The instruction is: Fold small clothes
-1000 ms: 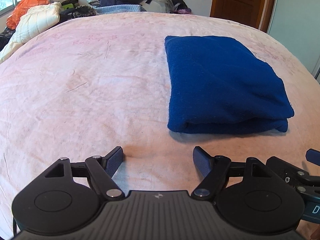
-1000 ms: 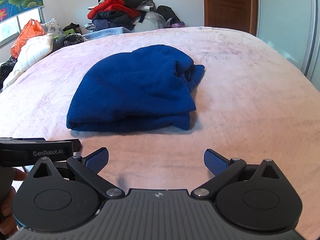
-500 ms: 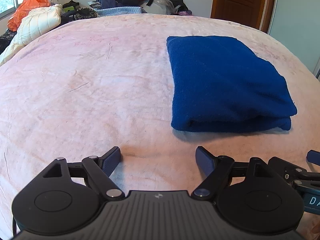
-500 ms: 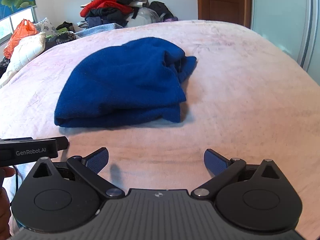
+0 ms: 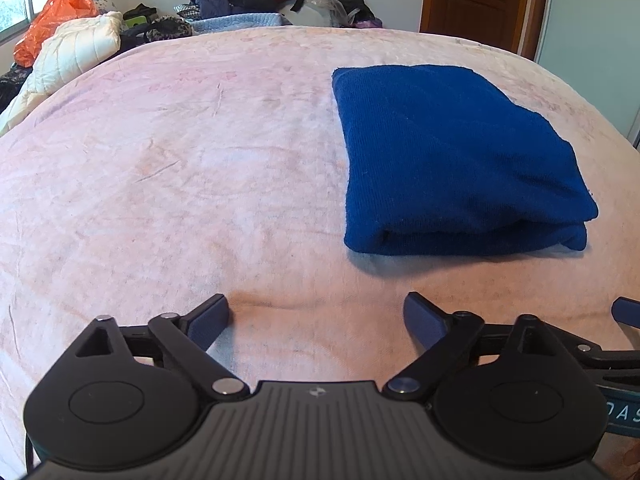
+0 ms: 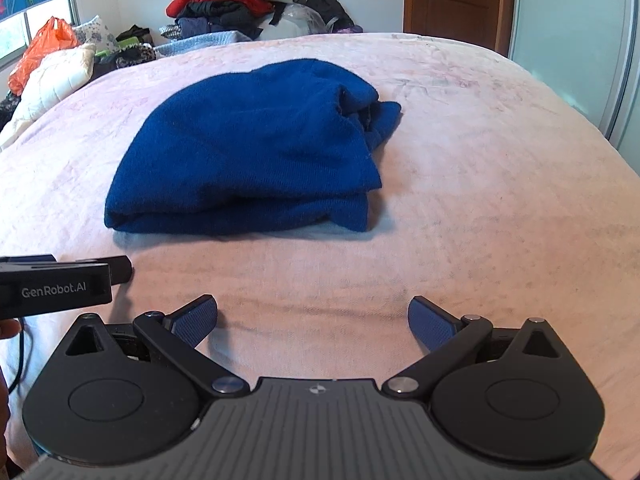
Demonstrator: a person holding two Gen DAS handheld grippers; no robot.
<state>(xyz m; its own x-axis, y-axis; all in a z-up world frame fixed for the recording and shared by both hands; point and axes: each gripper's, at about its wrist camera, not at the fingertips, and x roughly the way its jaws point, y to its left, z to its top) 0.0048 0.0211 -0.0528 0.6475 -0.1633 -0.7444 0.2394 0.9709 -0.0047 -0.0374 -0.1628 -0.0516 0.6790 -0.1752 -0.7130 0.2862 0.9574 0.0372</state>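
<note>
Folded blue garment on a pink bed, both sets of tongs empty before it.

The blue garment (image 5: pixel 452 160) lies folded in a thick rectangle on the pink bedspread (image 5: pixel 180 180), well apart from both tools; from the right wrist its far right corner looks bunched and loose. The left tongs (image 5: pixel 316 314) are opening, pads wide apart with only bare bedspread between them. The right tongs (image 6: pixel 313 322) stand spread apart too, holding nothing. In the right wrist view the left tool's black body at the left edge reads "GenRobot.AI" (image 6: pixel 54 291), with a fingertip just below it. In the left wrist view a teal strip at the right edge shows the letters "DAS" (image 5: pixel 626 414), cut off by the frame. A heap of clothes (image 6: pixel 228 4), an orange plastic bag (image 6: pixel 42 50) and a brown door (image 6: pixel 452 0) lie beyond the bed.
</note>
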